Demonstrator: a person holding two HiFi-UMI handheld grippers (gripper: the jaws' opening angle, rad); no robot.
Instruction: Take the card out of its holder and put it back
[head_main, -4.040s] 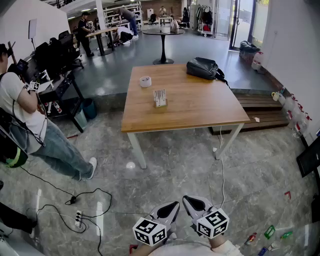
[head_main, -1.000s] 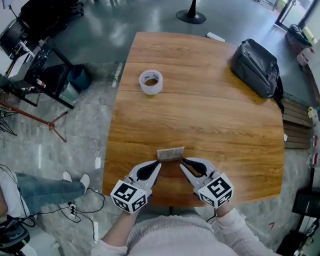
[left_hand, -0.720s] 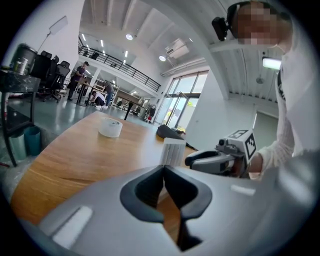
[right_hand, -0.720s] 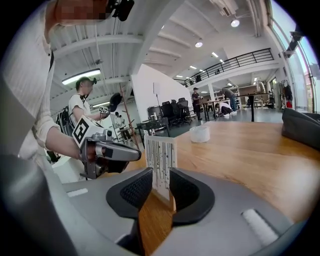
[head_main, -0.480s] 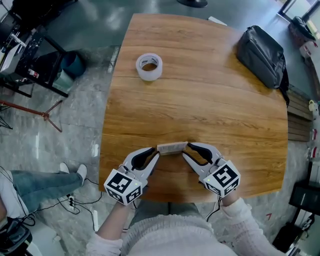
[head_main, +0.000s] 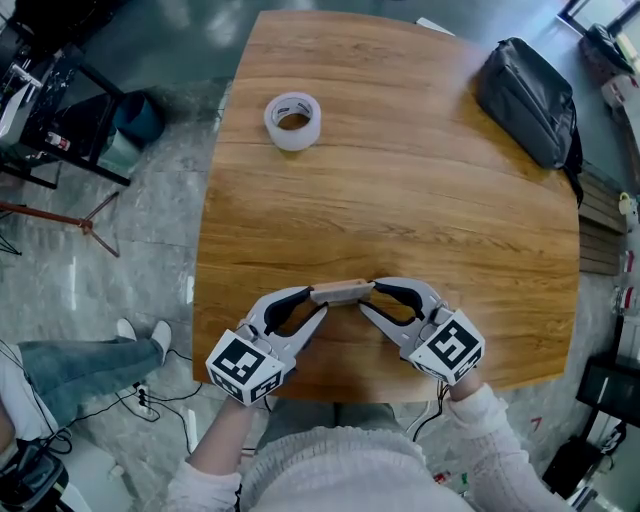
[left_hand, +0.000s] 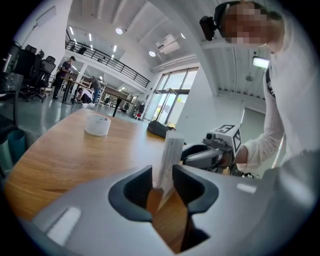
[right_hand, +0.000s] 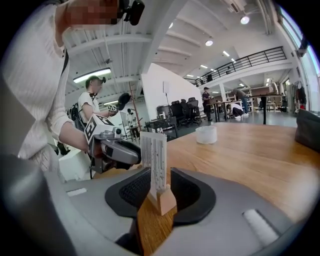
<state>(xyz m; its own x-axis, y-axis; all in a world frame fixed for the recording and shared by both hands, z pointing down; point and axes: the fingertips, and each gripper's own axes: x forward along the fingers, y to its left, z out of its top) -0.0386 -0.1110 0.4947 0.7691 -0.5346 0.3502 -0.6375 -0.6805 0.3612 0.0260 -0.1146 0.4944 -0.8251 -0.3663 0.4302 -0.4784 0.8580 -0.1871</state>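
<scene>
A white printed card (right_hand: 153, 159) stands upright in a small wooden holder (head_main: 342, 291) near the front edge of the wooden table (head_main: 400, 200). My left gripper (head_main: 316, 300) is at the holder's left end, its jaws opening. The card (left_hand: 170, 155) and holder (left_hand: 156, 197) sit between its pads with a narrow gap. My right gripper (head_main: 368, 297) is at the right end, jaws also opening. There the holder (right_hand: 162, 200) and card stand between the pads with a gap on each side. Each gripper faces the other across the card.
A roll of tape (head_main: 293, 120) lies at the table's far left. A black bag (head_main: 530, 95) rests at the far right corner. Beyond the left table edge the floor holds cables, a stand and a seated person's legs (head_main: 70, 370).
I have come from across the room up to the table. Over the last second both grippers closed in on the holder's ends and their jaws spread wider.
</scene>
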